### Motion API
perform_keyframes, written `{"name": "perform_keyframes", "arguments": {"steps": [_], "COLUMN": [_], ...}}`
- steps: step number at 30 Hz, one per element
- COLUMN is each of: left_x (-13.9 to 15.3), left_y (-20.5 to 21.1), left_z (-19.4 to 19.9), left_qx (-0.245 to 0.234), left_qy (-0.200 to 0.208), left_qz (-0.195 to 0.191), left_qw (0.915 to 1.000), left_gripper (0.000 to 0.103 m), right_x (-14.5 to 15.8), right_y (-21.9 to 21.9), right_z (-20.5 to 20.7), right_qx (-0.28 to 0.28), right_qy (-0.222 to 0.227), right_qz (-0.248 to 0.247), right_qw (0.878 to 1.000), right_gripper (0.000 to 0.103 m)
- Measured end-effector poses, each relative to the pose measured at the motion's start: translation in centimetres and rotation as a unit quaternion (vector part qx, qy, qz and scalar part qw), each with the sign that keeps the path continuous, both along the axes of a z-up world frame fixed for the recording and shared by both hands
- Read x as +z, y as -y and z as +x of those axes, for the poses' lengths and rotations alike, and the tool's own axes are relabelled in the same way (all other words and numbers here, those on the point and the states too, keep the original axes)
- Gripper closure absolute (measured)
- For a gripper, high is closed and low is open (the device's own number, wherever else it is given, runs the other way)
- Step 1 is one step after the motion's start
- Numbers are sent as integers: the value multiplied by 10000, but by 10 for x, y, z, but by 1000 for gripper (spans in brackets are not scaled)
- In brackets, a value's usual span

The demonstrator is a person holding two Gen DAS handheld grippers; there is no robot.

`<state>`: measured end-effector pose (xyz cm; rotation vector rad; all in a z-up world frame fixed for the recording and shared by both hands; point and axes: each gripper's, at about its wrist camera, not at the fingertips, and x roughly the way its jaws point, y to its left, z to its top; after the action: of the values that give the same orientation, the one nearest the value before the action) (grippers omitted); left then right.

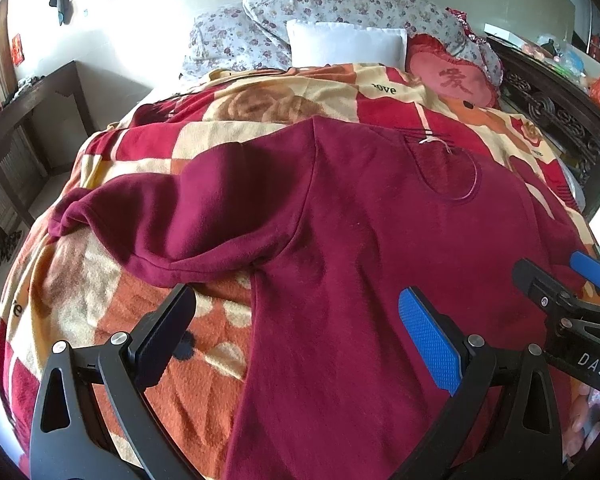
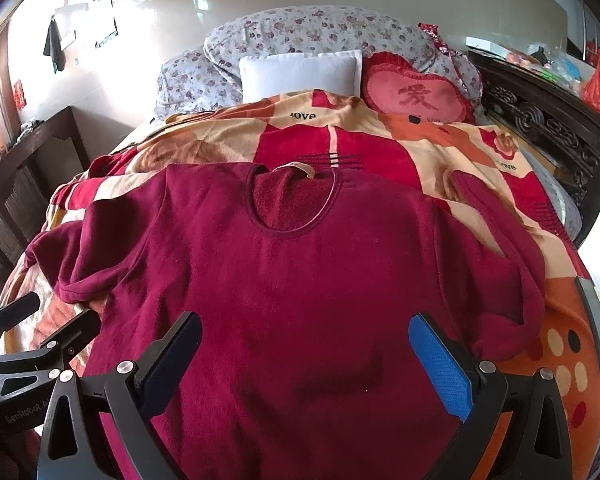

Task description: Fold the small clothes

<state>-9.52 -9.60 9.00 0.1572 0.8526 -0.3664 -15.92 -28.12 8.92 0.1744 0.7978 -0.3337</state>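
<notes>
A dark red sweater (image 2: 300, 280) lies spread flat, neck opening up, on a patterned blanket (image 2: 440, 152) covering the bed, its sleeves out to both sides. The left hand-held gripper (image 1: 296, 328) and the right hand-held gripper (image 2: 304, 348) both hover over its lower part, jaws wide apart, holding nothing.

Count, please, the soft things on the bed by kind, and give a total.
Sweater, dark red, spread flat: 1
Blanket, patterned: 1
White pillow: 1
Heart cushion, red: 1
Floral quilt, bundled at the head: 1
Total: 5

The left gripper and the right gripper are both open above the sweater.
</notes>
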Motion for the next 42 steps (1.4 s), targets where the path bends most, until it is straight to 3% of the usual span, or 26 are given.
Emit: {"name": "perform_keyframes", "arguments": {"steps": [42], "left_x": [-18], "left_y": [-18], "left_z": [36], "left_qx": [410], "left_qy": [-248], "left_qz": [-116], "left_qw": [9988], "left_gripper": [1], "right_x": [-26], "right_y": [2], "right_z": [36], "right_qx": [-144], "right_qy": [-226], "right_qz": [269], "right_qw": [9993], "right_gripper": [0]}}
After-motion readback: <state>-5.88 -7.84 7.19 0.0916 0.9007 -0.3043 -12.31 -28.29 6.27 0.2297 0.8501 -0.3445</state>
